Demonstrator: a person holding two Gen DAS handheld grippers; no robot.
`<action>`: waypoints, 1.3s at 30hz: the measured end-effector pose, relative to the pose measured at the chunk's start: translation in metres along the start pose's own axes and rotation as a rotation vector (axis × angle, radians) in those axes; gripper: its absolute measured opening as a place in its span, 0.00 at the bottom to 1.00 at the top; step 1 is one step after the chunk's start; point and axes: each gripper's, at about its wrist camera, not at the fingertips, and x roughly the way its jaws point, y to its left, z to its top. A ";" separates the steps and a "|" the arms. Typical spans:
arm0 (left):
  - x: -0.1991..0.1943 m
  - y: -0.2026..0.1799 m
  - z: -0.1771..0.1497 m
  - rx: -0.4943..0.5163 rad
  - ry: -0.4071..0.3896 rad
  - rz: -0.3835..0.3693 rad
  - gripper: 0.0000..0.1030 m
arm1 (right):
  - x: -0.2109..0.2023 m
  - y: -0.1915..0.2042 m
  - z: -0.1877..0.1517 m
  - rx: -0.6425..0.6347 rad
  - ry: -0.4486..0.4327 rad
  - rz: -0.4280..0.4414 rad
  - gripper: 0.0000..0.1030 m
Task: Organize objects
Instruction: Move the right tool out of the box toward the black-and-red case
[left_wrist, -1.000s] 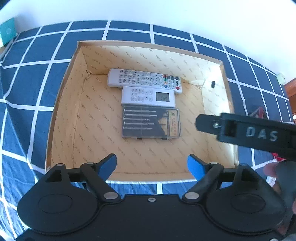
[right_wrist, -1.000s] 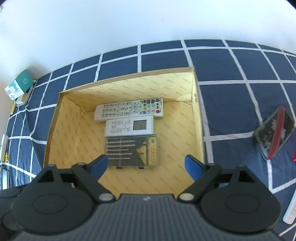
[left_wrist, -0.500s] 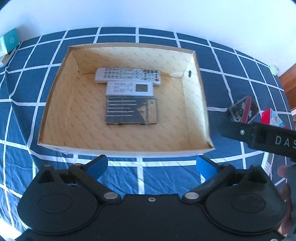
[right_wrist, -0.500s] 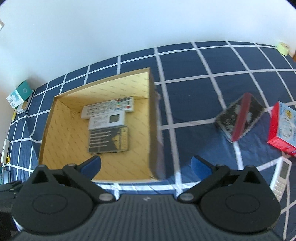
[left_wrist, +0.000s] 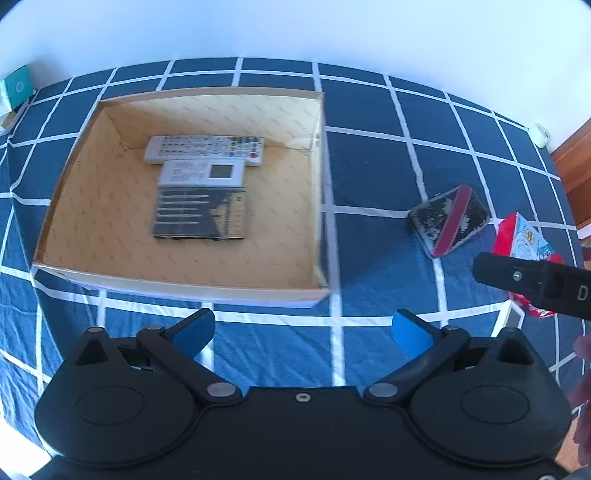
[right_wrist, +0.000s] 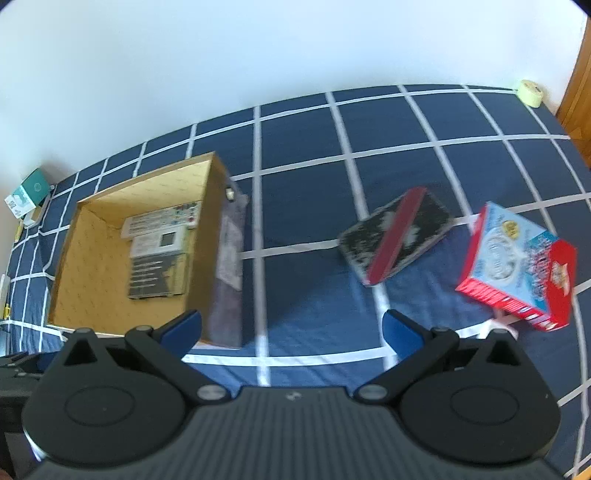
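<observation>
From the left wrist, the left gripper (left_wrist: 301, 330) tilts steeply down over the checked bedcover (left_wrist: 369, 166), its fingers having just opened wide with nothing between them; the cardboard box (left_wrist: 321, 184) beyond holds two remotes and a tool case. From the right wrist, the right gripper (right_wrist: 291, 328) likewise stands spread and empty, having just opened, near the black-and-red pouch (right_wrist: 397, 240) and the red carton (right_wrist: 517, 266).

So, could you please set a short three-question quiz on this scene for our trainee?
1. True or false: the box holds three items.
2. Which lies outside the box? A) long remote B) notebook C) tool case
3. Fill in: both the left gripper and the right gripper are ____.

Key: 1 true; 2 B; 3 open, nothing between the jaws.
</observation>
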 end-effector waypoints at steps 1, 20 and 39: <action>0.002 -0.007 -0.001 -0.009 0.001 -0.002 1.00 | -0.002 -0.007 0.001 -0.002 0.000 -0.002 1.00; 0.033 -0.108 -0.007 -0.114 0.001 0.025 1.00 | -0.009 -0.102 0.038 -0.197 0.044 0.024 1.00; 0.106 -0.126 0.042 -0.166 0.089 0.086 1.00 | 0.074 -0.126 0.116 -0.390 0.189 0.061 1.00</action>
